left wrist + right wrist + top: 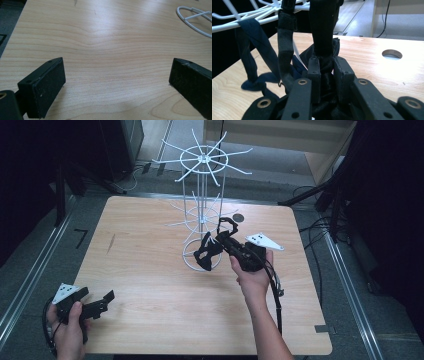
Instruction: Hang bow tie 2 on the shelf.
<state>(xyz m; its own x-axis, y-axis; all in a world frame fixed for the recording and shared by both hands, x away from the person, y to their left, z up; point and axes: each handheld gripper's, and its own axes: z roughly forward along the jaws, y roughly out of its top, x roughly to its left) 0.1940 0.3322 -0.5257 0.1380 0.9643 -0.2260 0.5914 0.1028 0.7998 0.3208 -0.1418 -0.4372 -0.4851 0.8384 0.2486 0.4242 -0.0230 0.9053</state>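
My right gripper (327,72) pinches the black strap (323,37), partly draped on the white wire rack (202,195); my left gripper (117,82) idles wide, holding nothing.

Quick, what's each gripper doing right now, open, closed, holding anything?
Left gripper: open, nothing between its jaws, low over the table.
Right gripper: closed on a black fabric item beside the white wire rack.

Dim room with dark, murky edges in the high view, wooden table (150,285) evenly lit from above, soft white glare on its grain in the left gripper view, near black jaws blurred, faint shadows beneath them.
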